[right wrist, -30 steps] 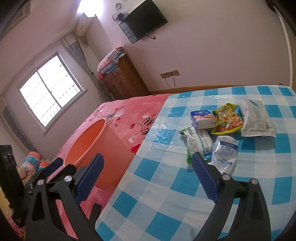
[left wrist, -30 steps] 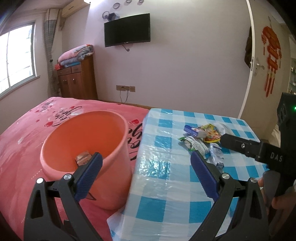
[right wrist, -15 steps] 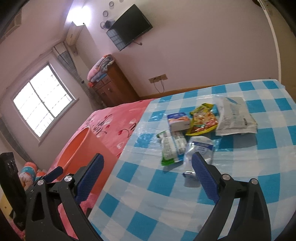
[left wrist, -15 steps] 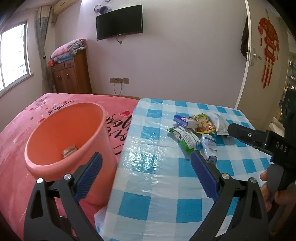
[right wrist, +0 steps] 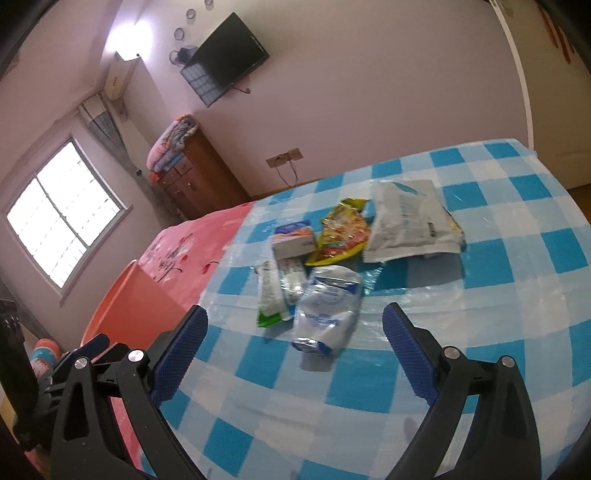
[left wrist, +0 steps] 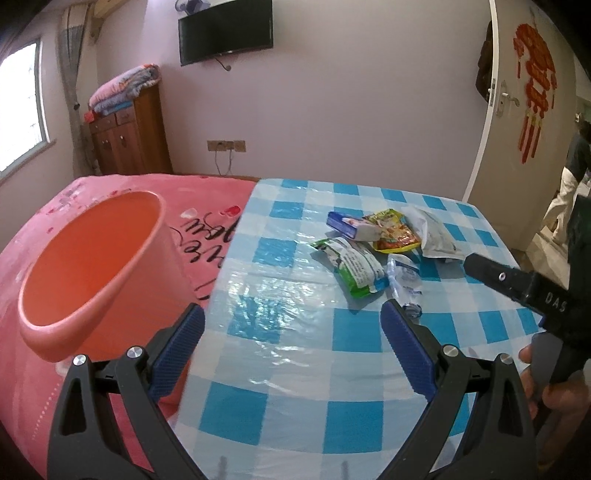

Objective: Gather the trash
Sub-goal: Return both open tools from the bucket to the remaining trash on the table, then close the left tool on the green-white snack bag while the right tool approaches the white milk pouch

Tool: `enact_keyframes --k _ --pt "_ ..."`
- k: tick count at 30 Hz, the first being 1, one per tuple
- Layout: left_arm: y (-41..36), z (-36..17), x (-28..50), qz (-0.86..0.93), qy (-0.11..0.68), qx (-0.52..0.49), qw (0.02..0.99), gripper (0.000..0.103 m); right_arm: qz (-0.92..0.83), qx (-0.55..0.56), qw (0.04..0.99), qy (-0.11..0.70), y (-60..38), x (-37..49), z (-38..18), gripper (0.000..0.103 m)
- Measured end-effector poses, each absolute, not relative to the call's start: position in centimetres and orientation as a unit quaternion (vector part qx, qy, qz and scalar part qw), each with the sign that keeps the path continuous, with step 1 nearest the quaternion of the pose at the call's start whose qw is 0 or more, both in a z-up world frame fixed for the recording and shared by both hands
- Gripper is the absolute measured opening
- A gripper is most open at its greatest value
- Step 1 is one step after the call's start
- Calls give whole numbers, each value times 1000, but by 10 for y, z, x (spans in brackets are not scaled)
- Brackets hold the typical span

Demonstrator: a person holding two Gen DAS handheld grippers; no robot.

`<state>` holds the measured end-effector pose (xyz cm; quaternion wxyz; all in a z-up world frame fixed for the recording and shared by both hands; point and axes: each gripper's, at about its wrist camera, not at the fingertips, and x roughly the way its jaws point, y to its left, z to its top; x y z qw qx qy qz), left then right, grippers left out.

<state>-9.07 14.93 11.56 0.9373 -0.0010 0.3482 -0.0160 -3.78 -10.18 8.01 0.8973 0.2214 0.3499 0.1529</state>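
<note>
Several pieces of trash lie on the blue checked table point(left wrist: 295, 369) point(right wrist: 369, 387): a clear crushed pouch point(right wrist: 327, 308) point(left wrist: 404, 278), a green wrapper point(right wrist: 271, 293) point(left wrist: 354, 267), a small blue box point(right wrist: 293, 242) point(left wrist: 351, 227), a yellow snack bag point(right wrist: 341, 230) point(left wrist: 393, 230) and a white bag point(right wrist: 410, 221) point(left wrist: 434, 234). My right gripper point(right wrist: 295, 354) is open, just short of the clear pouch. My left gripper point(left wrist: 291, 343) is open over the table's near left part, beside the orange bucket point(left wrist: 92, 266) point(right wrist: 129, 306).
The bucket stands against a pink bed point(left wrist: 214, 221) left of the table. A wooden cabinet point(left wrist: 129, 136) with folded blankets and a wall television point(left wrist: 225, 31) are at the back. A person's hand point(left wrist: 546, 387) holds the right gripper's handle at the table's right edge.
Both grippers have moved rightward and toward the trash pile; the clear pouch now lies between the right fingers' line. The bucket has slid left in the left wrist view.
</note>
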Motion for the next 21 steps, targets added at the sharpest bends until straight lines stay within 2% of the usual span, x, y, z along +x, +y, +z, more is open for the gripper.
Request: enact_keyframes --k 21 --pt "98 71 4 -51 422 -52 904 96 148 215 885 385 -130 -18 34 94"
